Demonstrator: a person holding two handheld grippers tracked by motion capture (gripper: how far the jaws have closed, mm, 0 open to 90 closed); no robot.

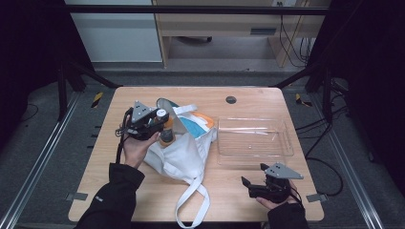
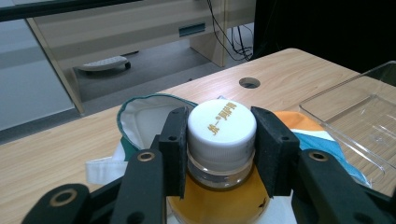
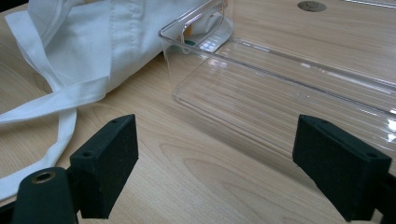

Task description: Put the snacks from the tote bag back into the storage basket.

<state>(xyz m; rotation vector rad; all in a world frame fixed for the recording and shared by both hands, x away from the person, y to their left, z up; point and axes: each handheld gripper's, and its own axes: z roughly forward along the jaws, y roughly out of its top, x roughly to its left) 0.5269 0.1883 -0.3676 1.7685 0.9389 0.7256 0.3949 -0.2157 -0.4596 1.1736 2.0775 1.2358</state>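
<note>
Bottle (image 2: 219, 154) stands upright, left gripper (image 2: 220, 147) clamped on its white cap, above the tote bag (image 1: 184, 157). Clear tray (image 1: 253, 143) lies to its right. Right gripper (image 3: 217, 170) rests wide apart, nearer the tray.

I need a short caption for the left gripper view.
Left tool clamps the white cap of an orange bottle above the white bag.

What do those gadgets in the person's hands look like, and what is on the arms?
Each claw, left and right, is black, with two blocky padded fingers held by brass-ringed screws. A grey three-cornered plate sits on top, and a black cable trails off. The sleeves are dark.
</note>
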